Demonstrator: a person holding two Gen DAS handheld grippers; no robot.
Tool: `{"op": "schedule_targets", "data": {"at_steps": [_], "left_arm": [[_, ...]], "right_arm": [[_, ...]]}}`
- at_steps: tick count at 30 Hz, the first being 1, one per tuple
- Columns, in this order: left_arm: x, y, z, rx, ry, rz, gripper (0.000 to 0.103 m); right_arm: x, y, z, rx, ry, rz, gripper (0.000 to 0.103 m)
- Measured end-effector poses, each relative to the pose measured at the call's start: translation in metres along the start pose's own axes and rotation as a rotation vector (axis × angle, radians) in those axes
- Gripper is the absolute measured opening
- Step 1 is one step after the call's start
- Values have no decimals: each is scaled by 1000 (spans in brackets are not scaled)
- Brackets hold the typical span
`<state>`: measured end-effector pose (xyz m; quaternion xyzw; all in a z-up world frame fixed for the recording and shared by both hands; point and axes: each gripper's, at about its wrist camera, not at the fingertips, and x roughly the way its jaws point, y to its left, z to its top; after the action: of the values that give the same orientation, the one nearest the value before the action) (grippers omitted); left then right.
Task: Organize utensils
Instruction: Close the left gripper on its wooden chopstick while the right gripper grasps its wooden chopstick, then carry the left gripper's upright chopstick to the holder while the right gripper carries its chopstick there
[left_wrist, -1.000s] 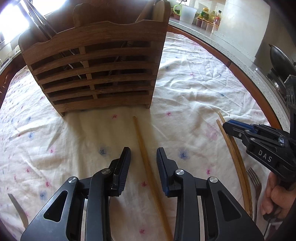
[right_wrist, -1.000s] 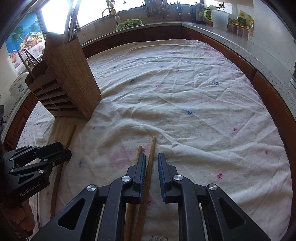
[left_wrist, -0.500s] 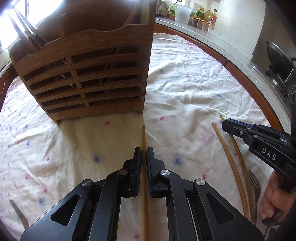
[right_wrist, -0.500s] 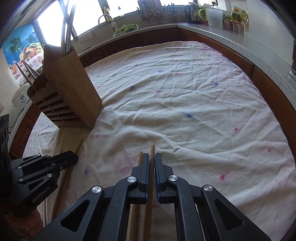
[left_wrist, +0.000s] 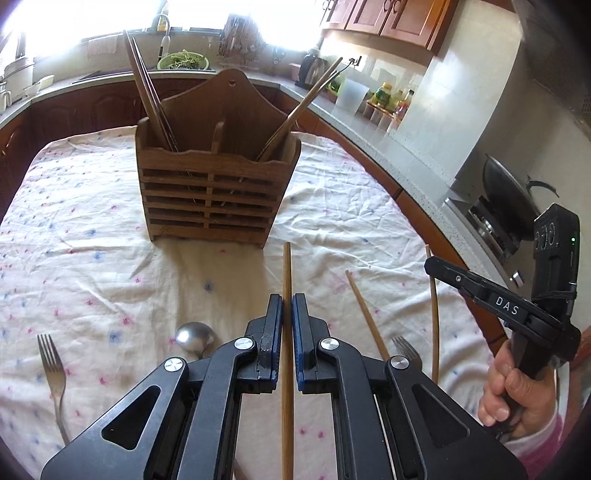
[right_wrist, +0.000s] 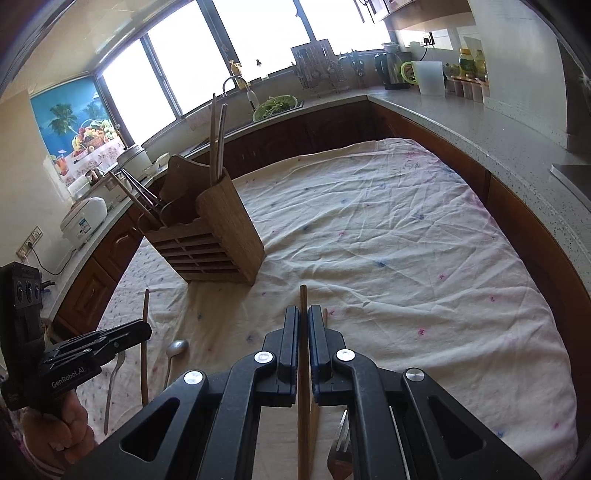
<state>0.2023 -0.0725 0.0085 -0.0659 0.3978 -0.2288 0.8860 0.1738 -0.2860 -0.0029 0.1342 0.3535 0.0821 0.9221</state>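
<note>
Clamping one chopstick (left_wrist: 287, 280) between its closed jaws, left gripper (left_wrist: 287, 306) points it toward the wooden holder (left_wrist: 214, 192) standing on the cloth-covered worktop (left_wrist: 92, 258). Right gripper (right_wrist: 303, 317) is likewise shut on a 2nd chopstick (right_wrist: 303, 299), w/ another stick (left_wrist: 364, 314) & fork (left_wrist: 406, 349) lying on the cloth below it. Spoon (left_wrist: 194, 334) & 2nd fork (left_wrist: 51, 369) lie to the left
</note>
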Motion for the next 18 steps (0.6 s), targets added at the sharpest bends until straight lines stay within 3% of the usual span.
{"op": "schedule_targets", "data": {"at_steps": [8, 18], "left_arm": [[-62, 6, -10, -26, -94, -34, 5], [-103, 15, -15, -43, -192, -35, 5]], "right_arm": [[-50, 23, 2, -28, -85, 48, 5], [-84, 44, 13, -61, -194, 69, 5]]}}
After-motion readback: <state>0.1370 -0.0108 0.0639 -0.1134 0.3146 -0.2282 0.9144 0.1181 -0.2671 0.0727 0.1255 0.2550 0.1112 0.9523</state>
